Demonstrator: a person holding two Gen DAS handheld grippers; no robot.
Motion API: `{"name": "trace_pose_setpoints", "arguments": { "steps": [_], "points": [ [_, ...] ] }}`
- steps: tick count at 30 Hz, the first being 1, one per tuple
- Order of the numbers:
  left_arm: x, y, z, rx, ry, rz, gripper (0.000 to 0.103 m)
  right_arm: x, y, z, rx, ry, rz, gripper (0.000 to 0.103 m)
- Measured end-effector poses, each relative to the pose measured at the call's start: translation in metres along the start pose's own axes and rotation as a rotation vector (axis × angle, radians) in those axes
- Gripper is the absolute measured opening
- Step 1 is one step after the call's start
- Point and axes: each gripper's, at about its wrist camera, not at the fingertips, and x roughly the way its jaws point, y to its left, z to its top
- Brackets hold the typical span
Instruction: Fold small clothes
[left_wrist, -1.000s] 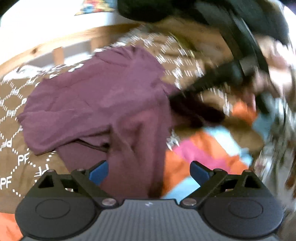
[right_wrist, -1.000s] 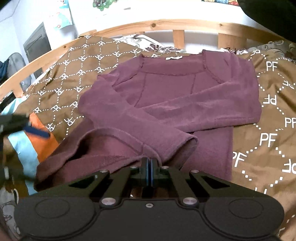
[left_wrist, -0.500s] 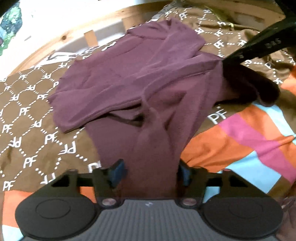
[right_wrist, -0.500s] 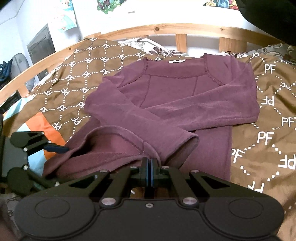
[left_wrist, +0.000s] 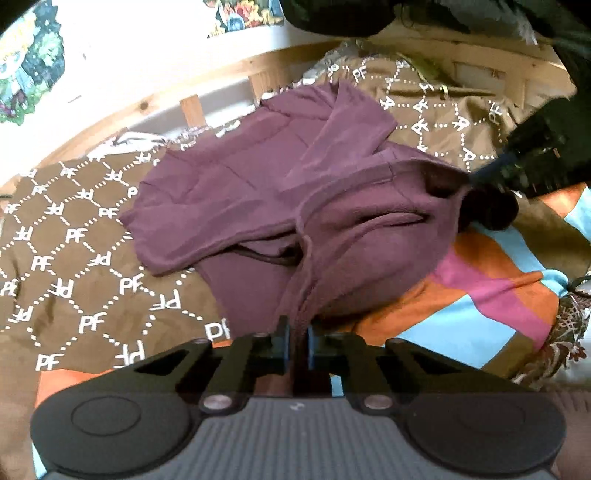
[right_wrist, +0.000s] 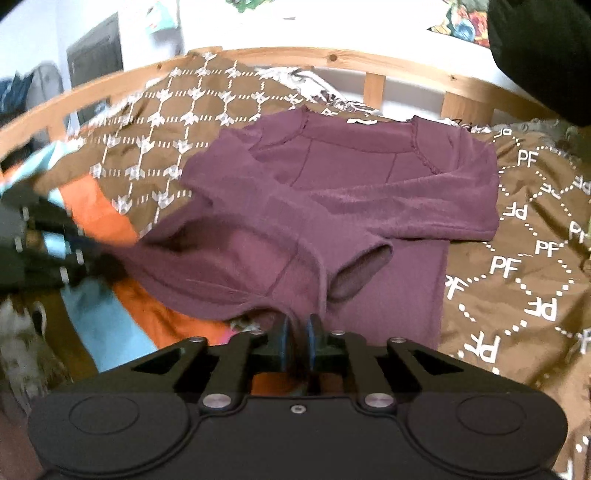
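You hold the purple top's hem at both corners.
Left gripper (left_wrist: 296, 341) and right gripper (right_wrist: 296, 341) each clench the purple top (right_wrist: 351, 192), mid-frame on the bed (right_wrist: 535, 258), ready to fold upward.

Matt maroon knit top (right_wrist: 332, 192); printed cloth bedspread (right_wrist: 517, 258); wooden bedframe (right_wrist: 373, 62).
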Motion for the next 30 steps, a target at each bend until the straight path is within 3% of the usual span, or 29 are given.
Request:
{"name": "trace_pose_setpoints", "arguments": {
  "steps": [7, 13, 18, 30],
  "points": [
    [-0.012, 0.007, 0.003, -0.042, -0.021, 0.013, 0.008, -0.008, 0.036, -0.040, -0.164, 0.039, -0.126, 0.060],
    [-0.016, 0.017, 0.010, -0.079, -0.038, 0.015, 0.008, -0.002, 0.049, -0.068, -0.290, 0.049, -0.299, 0.072],
    [-0.022, 0.025, 0.013, -0.088, -0.058, 0.033, 0.008, 0.002, 0.050, -0.080, -0.384, 0.044, -0.399, 0.072],
    [-0.024, 0.016, -0.008, -0.029, -0.022, 0.021, 0.008, -0.021, 0.048, -0.100, -0.413, 0.046, -0.326, 0.072]
  ]
}}
